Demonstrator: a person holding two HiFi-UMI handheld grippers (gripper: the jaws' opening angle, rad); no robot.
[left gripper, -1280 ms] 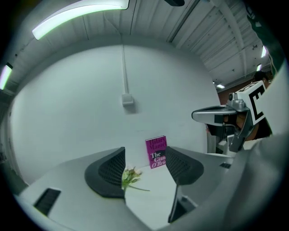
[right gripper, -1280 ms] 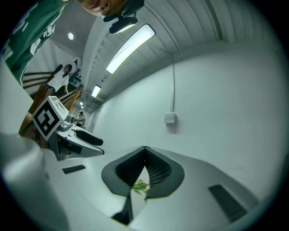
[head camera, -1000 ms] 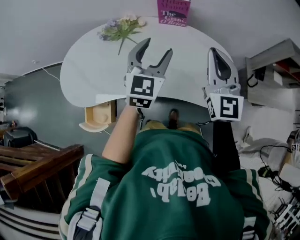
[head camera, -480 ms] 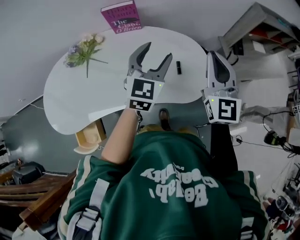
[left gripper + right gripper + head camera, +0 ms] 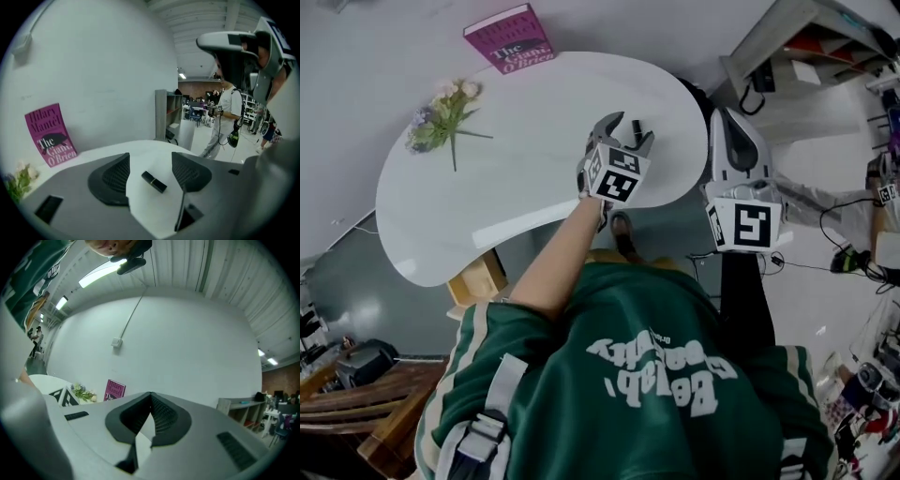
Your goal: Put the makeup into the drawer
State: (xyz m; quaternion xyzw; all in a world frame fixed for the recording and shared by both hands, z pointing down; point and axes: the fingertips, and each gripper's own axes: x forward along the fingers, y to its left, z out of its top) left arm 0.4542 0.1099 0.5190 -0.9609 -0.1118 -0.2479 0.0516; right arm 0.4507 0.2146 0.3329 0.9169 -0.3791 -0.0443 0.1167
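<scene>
A small black lipstick (image 5: 154,182) lies on the white table (image 5: 516,178) near its right end. My left gripper (image 5: 150,158) is open, with one jaw on each side of the lipstick and neither touching it. In the head view the left gripper (image 5: 630,127) reaches over the table's right part and hides most of the lipstick. My right gripper (image 5: 728,118) hangs off the table's right edge with its jaws shut and nothing between them; its own view shows the right gripper (image 5: 150,394) pointing at the wall. A pale wooden drawer (image 5: 478,278) shows under the table's near edge.
A magenta book (image 5: 508,37) leans on the wall at the table's back. A sprig of flowers (image 5: 439,111) lies on the table's left part. A grey shelf unit (image 5: 787,42) stands at the right. Cables lie on the floor at the right, and dark wooden furniture (image 5: 384,412) stands at the lower left.
My left gripper has moved forward and right until its open jaws stand round the lipstick. The head view has swung right. The right gripper stays shut beside the table.
</scene>
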